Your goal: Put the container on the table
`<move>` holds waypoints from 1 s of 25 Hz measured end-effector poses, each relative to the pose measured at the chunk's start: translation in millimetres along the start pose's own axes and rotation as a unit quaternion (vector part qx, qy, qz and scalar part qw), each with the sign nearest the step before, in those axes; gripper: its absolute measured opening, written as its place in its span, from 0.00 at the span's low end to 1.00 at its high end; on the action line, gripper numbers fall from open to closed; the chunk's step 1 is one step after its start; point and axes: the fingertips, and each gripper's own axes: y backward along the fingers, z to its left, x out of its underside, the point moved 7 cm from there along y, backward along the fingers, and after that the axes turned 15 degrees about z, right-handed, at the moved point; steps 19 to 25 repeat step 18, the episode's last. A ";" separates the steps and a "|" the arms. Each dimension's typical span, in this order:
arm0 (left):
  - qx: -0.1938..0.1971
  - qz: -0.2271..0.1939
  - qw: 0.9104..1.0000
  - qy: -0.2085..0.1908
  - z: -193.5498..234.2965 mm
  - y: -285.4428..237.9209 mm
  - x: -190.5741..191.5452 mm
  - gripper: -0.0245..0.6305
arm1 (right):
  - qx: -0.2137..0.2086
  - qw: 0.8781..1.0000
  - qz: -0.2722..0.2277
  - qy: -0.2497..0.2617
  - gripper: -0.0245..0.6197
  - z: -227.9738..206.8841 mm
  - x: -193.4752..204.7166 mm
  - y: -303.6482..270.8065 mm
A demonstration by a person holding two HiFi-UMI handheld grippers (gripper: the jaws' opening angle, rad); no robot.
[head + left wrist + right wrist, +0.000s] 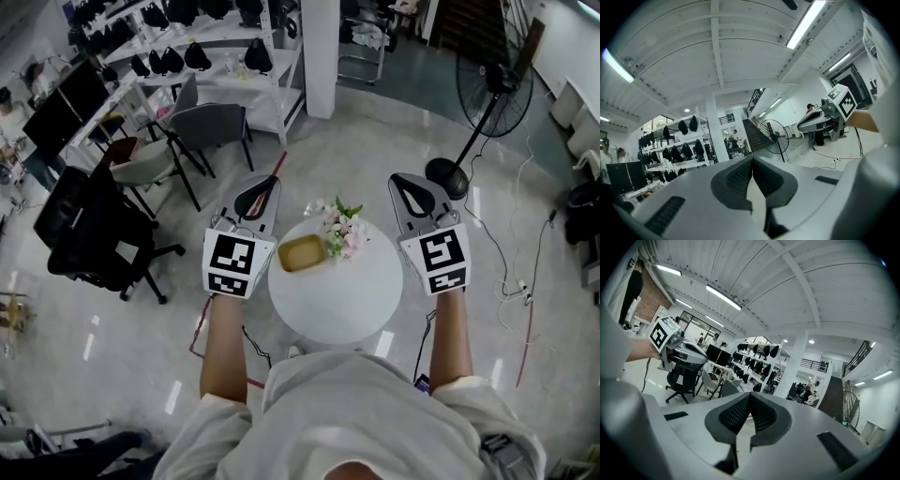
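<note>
A shallow tan container rests on the round white table, left of a small bunch of pink and white flowers. My left gripper is held up over the table's left side, jaws shut with nothing between them; its own view shows the tips pressed together and level. My right gripper is raised over the table's right side, also shut and empty, with the tips meeting. Both grippers are well above the container and apart from it.
Grey chairs and a black office chair stand to the left. A standing fan is at the back right, a white pillar behind the table. Shelving with dark items lines the back left. Cables trail on the floor at right.
</note>
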 end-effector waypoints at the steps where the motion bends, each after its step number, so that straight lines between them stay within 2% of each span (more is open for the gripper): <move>1: -0.001 0.000 1.000 -0.003 -0.6 0.9 -1.9 0.07 | -0.001 1.000 0.000 0.000 0.06 0.0 -0.6 0.7; 25: -0.005 0.007 1.000 -0.011 -0.8 10.0 7.0 0.07 | -0.016 1.000 0.008 0.007 0.06 13.6 1.2 -5.4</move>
